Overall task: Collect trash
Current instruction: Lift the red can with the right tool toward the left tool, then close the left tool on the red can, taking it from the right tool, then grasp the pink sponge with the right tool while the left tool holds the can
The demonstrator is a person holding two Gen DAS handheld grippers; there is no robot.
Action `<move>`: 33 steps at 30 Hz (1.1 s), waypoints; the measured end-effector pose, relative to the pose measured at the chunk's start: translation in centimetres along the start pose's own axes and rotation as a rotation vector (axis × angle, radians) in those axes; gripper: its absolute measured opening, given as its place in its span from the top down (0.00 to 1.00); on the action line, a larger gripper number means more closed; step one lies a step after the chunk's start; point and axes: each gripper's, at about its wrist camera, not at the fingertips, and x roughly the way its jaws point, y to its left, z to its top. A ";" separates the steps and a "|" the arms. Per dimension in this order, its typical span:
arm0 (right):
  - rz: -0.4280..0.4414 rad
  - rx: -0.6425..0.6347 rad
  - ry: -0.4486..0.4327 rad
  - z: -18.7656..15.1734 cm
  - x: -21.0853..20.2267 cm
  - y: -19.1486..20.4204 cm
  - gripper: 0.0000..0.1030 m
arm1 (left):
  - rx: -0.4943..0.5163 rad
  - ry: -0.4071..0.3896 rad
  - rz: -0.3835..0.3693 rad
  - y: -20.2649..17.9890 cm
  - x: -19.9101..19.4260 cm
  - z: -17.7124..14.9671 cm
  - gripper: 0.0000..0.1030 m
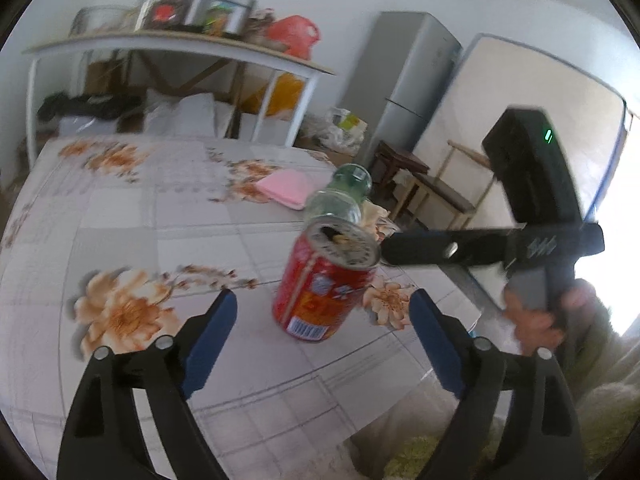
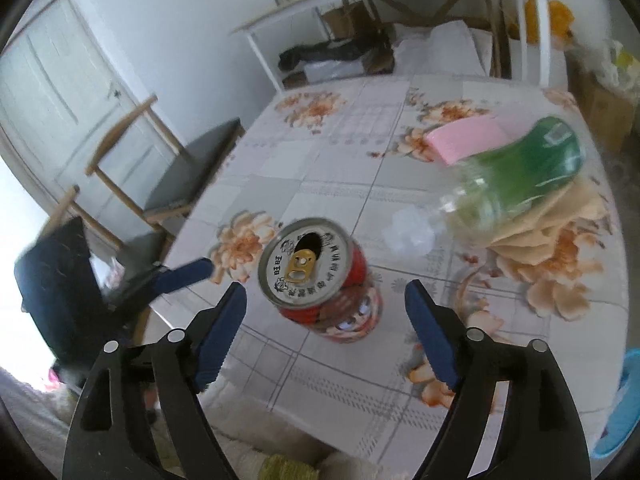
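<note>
Red can [image 2: 320,276], upright on floral tablecloth [image 2: 340,152]: green bottle [image 2: 520,184] and pink cloth [image 2: 464,136] behind it; left gripper [image 1: 323,320] and right gripper [image 2: 326,316] both gaping wide, empty.

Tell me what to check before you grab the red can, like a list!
1. Red can standing upright on the table: ok.
2. Left gripper open, nothing held: ok.
3. Right gripper open, nothing held: ok.
4. Can sits between the right gripper's blue pads, not touching them: ok.
5. Green bottle clear of the can: ok.
6. Can is empty: cannot tell.
</note>
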 end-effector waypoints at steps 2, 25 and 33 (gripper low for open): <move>0.009 0.047 -0.027 -0.1 -1.5 -1.2 0.23 | 0.049 0.008 0.014 -1.0 1.4 0.3 0.16; -0.102 0.016 0.213 17.6 5.4 -7.8 0.17 | 0.079 0.050 0.106 -1.6 6.6 1.9 0.36; -0.228 0.295 0.454 20.8 14.4 -14.5 0.17 | 0.057 0.051 0.138 -0.9 5.3 1.5 0.36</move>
